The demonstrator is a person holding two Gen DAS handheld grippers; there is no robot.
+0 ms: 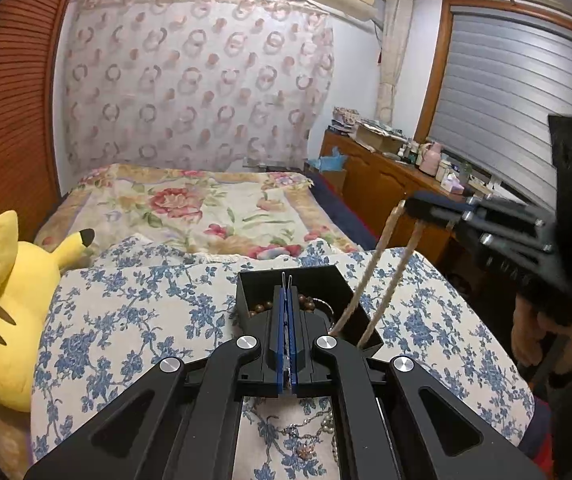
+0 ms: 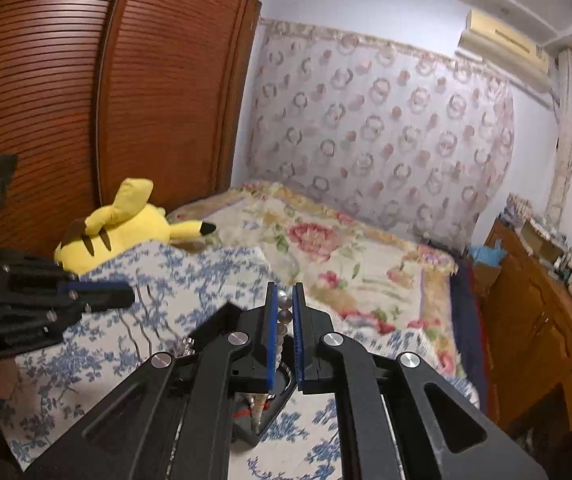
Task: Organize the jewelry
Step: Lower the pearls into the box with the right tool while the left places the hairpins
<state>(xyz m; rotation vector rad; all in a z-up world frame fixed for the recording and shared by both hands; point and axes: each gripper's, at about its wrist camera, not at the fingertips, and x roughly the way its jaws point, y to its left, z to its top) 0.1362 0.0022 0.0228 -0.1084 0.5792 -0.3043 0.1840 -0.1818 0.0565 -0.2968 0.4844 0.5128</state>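
My left gripper (image 1: 286, 290) is shut on a thin silver piece of jewelry (image 1: 286, 280), whose wire tips stick out past the blue pads. Just beyond it, an open black box (image 1: 254, 284) sits on the blue floral cloth with a brown bead bracelet (image 1: 306, 302) inside. My right gripper (image 1: 408, 206) hangs above and to the right, shut on a pale pearl necklace (image 1: 370, 276). Two strands of the necklace drop into the box. In the right wrist view the pearls (image 2: 284, 312) sit between the pads of the right gripper (image 2: 285, 286). The left gripper (image 2: 128, 294) is at the left.
More loose jewelry (image 1: 314, 432) lies on the cloth under my left gripper. A yellow plush toy (image 1: 10, 312) lies at the left edge of the bed. A floral blanket (image 1: 190, 204) covers the far bed. A cluttered wooden cabinet (image 1: 386, 172) runs along the right.
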